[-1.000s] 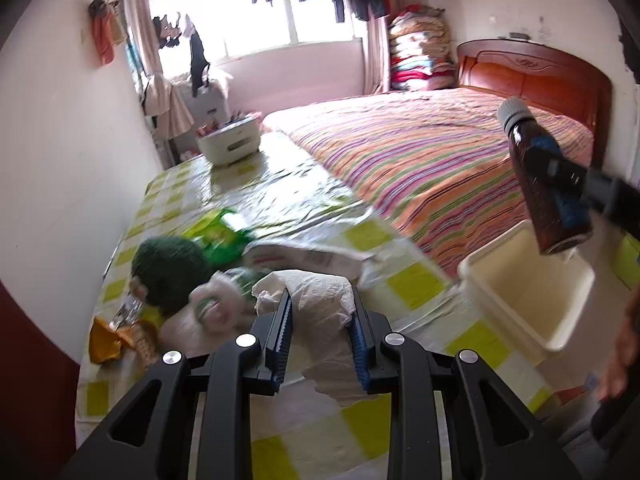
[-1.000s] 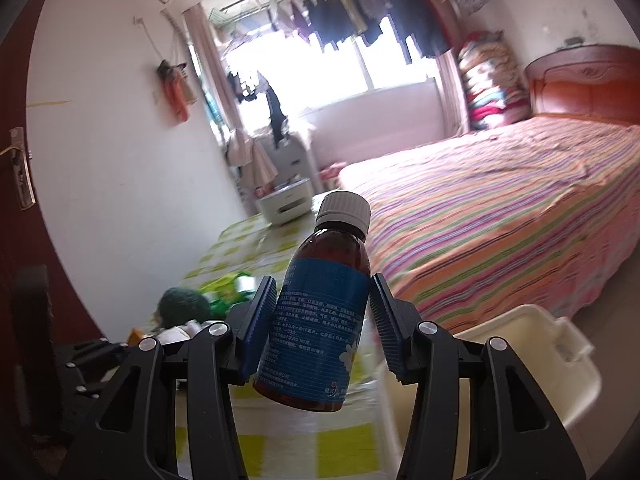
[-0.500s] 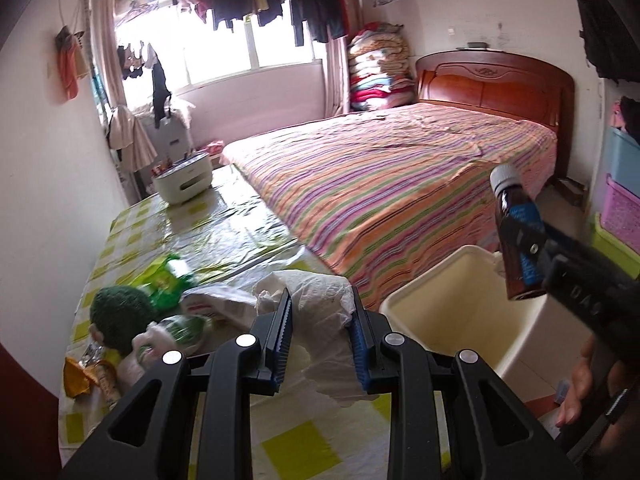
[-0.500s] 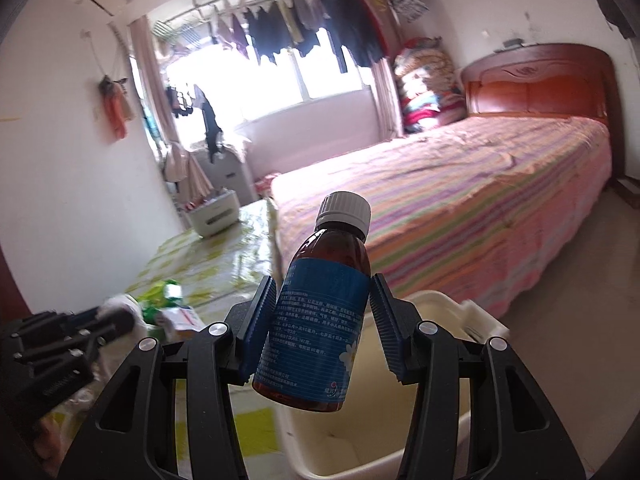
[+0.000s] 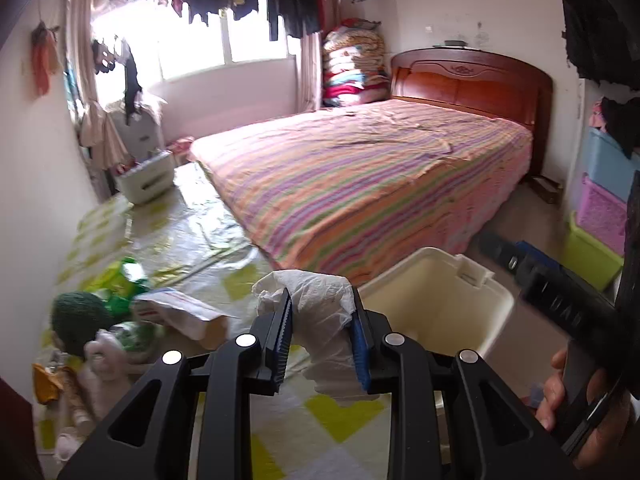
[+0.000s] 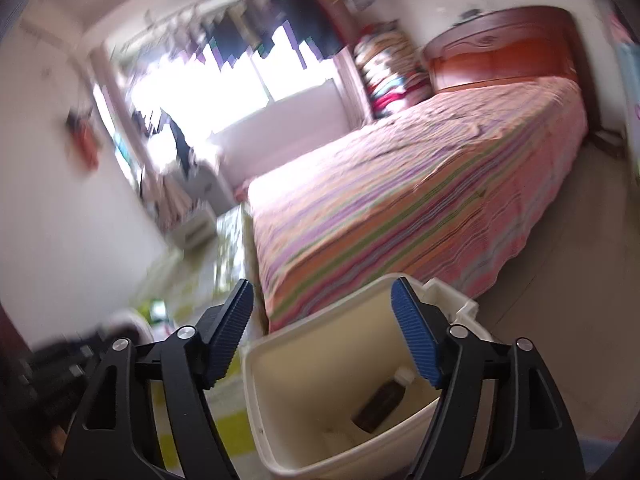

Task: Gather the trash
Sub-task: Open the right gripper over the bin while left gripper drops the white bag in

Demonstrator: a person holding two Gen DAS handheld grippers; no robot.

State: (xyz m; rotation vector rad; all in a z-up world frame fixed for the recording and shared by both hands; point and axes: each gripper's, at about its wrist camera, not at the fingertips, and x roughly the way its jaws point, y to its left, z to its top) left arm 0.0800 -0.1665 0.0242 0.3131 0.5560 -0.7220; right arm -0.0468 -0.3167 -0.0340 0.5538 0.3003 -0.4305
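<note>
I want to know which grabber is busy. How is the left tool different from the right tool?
The left tool is shut on crumpled white paper; the right tool is open with nothing between its pads, having just opened. The left tool is over the table; the right is above the bin, where a brown bottle lies. Both have black arms and blue pads.

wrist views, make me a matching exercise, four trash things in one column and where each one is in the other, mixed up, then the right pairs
Things:
1. brown bottle
2. crumpled white tissue
3. green packet
4. right gripper

Places or states:
A. clamped between the left gripper's pads
B. lying on the checked tablecloth
C. jaws open and empty above the bin
D. lying on the bottom of the cream bin

Pairs: 1-D, 2-A, 3-B, 4-C

The right gripper's jaws have just been opening, and nothing is between them.
</note>
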